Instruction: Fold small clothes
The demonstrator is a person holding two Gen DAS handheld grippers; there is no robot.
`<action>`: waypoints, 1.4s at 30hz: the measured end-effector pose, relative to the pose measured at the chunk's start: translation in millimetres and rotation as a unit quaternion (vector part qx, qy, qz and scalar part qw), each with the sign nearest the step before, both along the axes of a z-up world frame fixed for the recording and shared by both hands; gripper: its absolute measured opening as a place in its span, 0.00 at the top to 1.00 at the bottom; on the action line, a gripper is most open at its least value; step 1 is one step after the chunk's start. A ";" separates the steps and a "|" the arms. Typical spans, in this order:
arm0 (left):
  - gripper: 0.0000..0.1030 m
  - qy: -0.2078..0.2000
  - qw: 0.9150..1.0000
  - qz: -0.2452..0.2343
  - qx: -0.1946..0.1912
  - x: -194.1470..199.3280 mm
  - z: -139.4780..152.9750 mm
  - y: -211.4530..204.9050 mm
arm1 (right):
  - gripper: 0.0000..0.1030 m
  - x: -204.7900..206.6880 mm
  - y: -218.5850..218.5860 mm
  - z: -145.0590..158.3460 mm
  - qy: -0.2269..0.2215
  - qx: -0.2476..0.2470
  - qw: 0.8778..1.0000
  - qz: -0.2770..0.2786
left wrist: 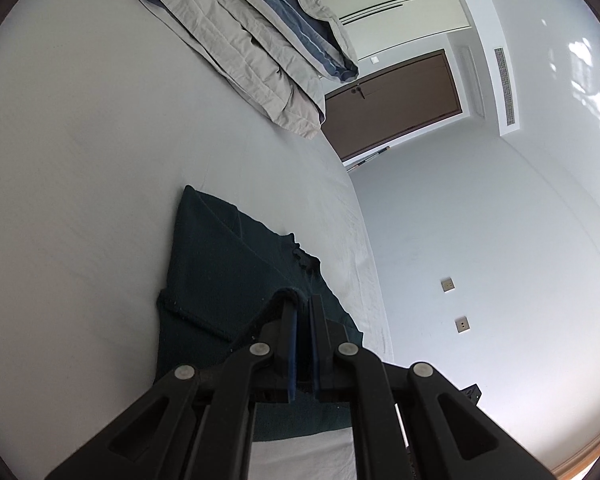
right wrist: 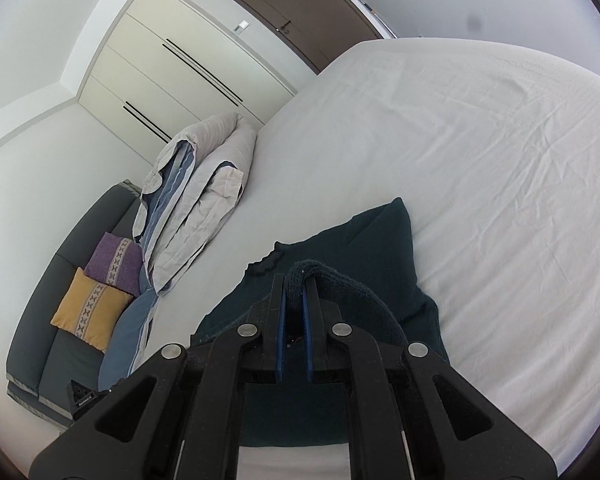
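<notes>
A small dark teal garment [left wrist: 224, 264] lies on the white bed sheet [left wrist: 80, 160]; it also shows in the right wrist view [right wrist: 364, 248]. My left gripper [left wrist: 302, 300] is shut on a corner of the garment, with the hem draped over its left finger. My right gripper [right wrist: 294, 284] is shut on another edge of the garment, and a rolled fold of cloth arches over its right finger. Both held edges are lifted a little off the sheet while the rest of the garment lies flat beyond the fingers.
A folded beige and blue quilt [left wrist: 260, 36] lies at the far side of the bed and also shows in the right wrist view [right wrist: 196, 184]. A dark sofa [right wrist: 60, 264] holds purple [right wrist: 114, 258] and yellow [right wrist: 90, 310] cushions. A brown door [left wrist: 396, 100] and wardrobes [right wrist: 172, 68] stand behind.
</notes>
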State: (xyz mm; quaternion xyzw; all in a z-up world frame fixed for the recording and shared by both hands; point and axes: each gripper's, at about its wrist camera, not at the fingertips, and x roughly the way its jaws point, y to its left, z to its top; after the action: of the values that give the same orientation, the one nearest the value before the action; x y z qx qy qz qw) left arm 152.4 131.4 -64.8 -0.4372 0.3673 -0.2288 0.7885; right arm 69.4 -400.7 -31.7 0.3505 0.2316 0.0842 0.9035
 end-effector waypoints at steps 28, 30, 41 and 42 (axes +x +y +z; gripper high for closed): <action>0.79 0.097 0.993 0.028 0.059 168.6 -84.7 -23.5 | 0.52 256.5 -13.1 -81.4 0.111 -0.082 0.989 -0.053; 0.50 0.093 0.993 0.038 0.058 164.5 -80.6 -18.0 | 0.36 252.1 -13.9 -77.1 0.090 -0.091 0.989 -0.073; 0.43 0.050 0.989 0.023 0.136 113.9 -49.3 -26.8 | 0.36 221.3 3.5 -75.7 0.109 -0.147 0.982 -0.043; 0.43 0.048 0.987 0.015 0.154 108.2 -49.3 -32.9 | 0.36 217.8 8.9 -75.8 0.108 -0.158 0.981 -0.035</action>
State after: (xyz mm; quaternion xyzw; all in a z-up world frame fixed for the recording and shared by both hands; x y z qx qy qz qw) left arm 260.5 98.5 -114.1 -0.3266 0.4287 -0.1366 0.8312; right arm 287.2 -391.8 -107.5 0.2182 0.3260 -0.0238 0.9195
